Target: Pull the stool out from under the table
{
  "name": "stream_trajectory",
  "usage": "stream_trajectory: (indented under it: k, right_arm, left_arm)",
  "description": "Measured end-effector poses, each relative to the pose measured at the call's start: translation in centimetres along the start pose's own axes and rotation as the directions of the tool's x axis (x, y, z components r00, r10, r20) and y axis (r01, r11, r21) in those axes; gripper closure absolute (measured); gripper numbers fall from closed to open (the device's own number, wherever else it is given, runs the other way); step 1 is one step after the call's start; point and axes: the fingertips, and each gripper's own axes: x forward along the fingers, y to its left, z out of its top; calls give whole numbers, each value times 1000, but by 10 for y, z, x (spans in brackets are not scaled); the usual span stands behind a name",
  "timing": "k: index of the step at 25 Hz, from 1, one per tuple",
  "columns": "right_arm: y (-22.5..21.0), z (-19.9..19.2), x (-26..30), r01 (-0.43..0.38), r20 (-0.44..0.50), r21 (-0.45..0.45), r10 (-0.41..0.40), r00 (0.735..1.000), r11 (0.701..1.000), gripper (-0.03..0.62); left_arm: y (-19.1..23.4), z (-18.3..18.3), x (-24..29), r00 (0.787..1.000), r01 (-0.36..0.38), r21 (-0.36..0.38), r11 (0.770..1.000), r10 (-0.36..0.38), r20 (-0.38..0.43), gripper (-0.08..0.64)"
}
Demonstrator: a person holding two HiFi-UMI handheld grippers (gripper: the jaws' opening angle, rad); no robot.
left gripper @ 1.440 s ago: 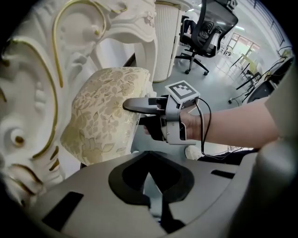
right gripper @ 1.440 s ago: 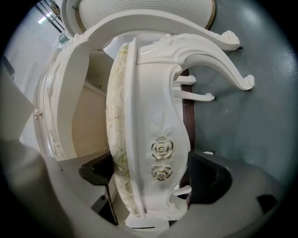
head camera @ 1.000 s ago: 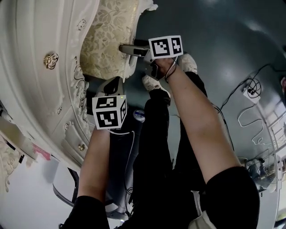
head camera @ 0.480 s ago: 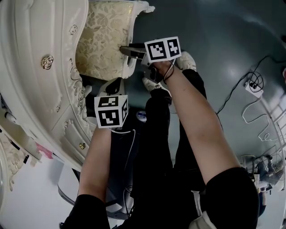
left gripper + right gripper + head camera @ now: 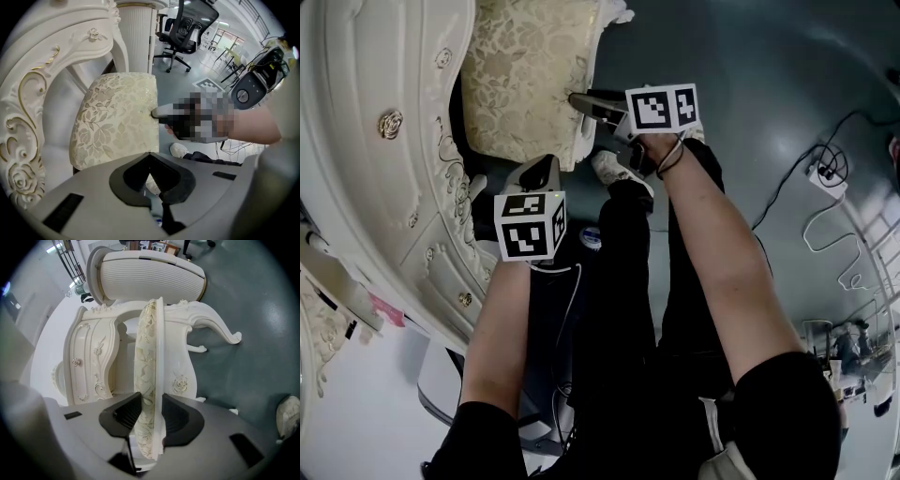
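Note:
The stool [image 5: 520,80] has a cream floral cushion and a carved white frame, and it stands partly under the ornate white table [image 5: 375,122]. My right gripper [image 5: 584,101] grips the seat's near edge. In the right gripper view the stool's seat edge [image 5: 149,348] runs between the closing jaws of my right gripper [image 5: 151,405], with a pad against each side. My left gripper [image 5: 540,174] hovers short of the stool, shut and empty. The left gripper view shows my left gripper [image 5: 151,176] facing the cushion [image 5: 112,117], with the right gripper's jaw [image 5: 161,111] at the cushion's edge.
The person's legs and a shoe [image 5: 615,169] stand right beside the stool on the grey floor. A power strip with cables [image 5: 825,181] lies to the right. An office chair [image 5: 186,28] and a grey machine [image 5: 253,84] stand further off. A ribbed white chair back [image 5: 150,273] rises beyond the table.
The right gripper has stayed at the seat's edge and drifted slightly right in the picture, along with the stool. The left gripper has hardly moved.

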Motion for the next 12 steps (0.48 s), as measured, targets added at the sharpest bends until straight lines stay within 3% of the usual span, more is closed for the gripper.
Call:
stream_trajectory:
  k: [12]
  right_arm:
    - [-27,12,-137,123,64,-11,-122,991,992,440]
  left_arm:
    - [-37,43,11,998,54,48,997,-56,40,563]
